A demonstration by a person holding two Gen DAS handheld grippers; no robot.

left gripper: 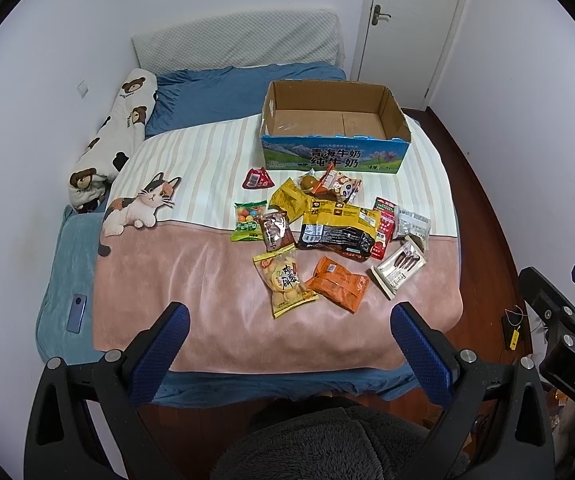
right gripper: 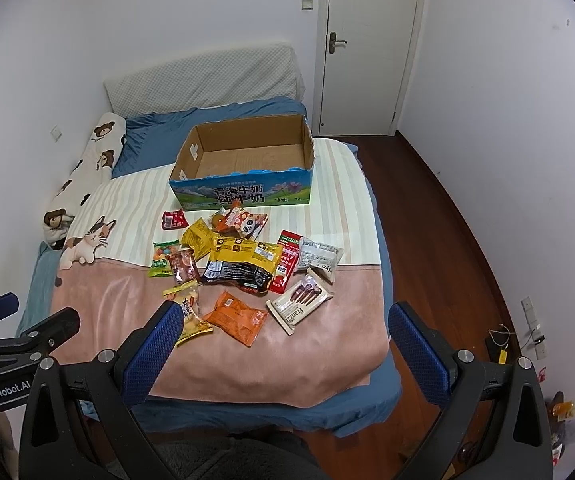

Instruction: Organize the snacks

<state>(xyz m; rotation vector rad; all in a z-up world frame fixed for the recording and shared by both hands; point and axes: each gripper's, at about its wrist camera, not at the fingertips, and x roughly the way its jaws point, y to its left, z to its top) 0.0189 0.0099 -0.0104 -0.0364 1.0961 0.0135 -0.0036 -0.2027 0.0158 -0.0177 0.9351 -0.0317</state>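
Note:
Several snack packets lie in a loose pile on the bed blanket: an orange packet (left gripper: 337, 283) (right gripper: 236, 317), a yellow biscuit bag (left gripper: 284, 283), a large yellow-and-black bag (left gripper: 337, 227) (right gripper: 243, 266), a white wafer pack (left gripper: 398, 269) (right gripper: 299, 304), a green candy bag (left gripper: 248, 221) and a red packet (left gripper: 256, 178). An open, empty cardboard milk box (left gripper: 331, 157) (right gripper: 243, 194) stands behind them. My left gripper (left gripper: 289, 322) and right gripper (right gripper: 285, 322) are both open and empty, hovering over the bed's near edge, short of the pile.
A bear-print pillow (left gripper: 115, 132) lies along the left wall. A blue phone (left gripper: 77, 313) rests on the teal sheet at left. The pink and striped blanket (left gripper: 191, 280) covers the bed. Wooden floor (right gripper: 439, 248) and a white door (right gripper: 367, 48) are to the right.

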